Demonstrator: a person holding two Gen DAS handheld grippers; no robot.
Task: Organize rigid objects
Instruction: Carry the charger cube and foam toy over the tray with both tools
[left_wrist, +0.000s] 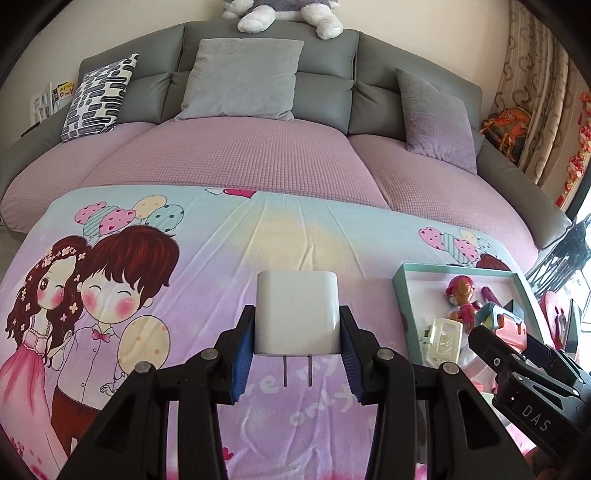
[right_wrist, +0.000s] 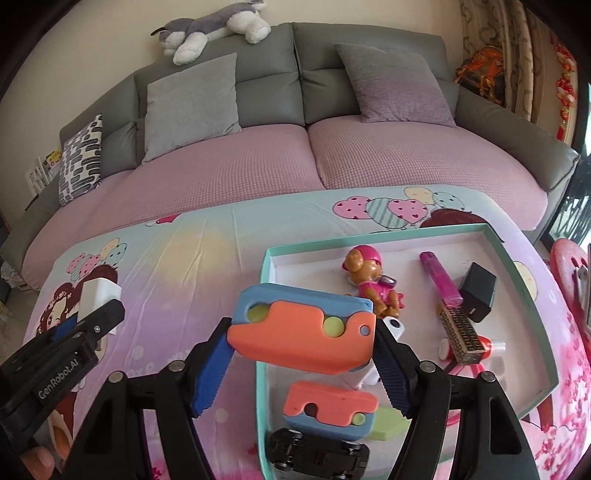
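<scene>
My left gripper (left_wrist: 297, 341) is clamped on a white plug-in charger (left_wrist: 297, 314), low in the centre of the left wrist view, its two metal prongs pointing down toward me over a cartoon-printed sheet (left_wrist: 207, 251) that covers the bench. My right gripper (right_wrist: 301, 356) grasps an orange-and-blue toy block (right_wrist: 301, 330) across its ends, at the centre of the right wrist view, held above the near left corner of a teal-rimmed tray (right_wrist: 264, 280). Inside that tray lie a matching orange-and-blue block (right_wrist: 330, 408), a black toy car (right_wrist: 317, 452) at the bottom edge, a pup figure in pink (right_wrist: 373, 282), a pink tube (right_wrist: 439, 277), a black cube adapter (right_wrist: 476, 291) and a gold patterned bar (right_wrist: 460, 334). A grey sofa (right_wrist: 332, 66) with cushions fills the upper half, a plush dog (right_wrist: 218, 27) sprawled along its back.
</scene>
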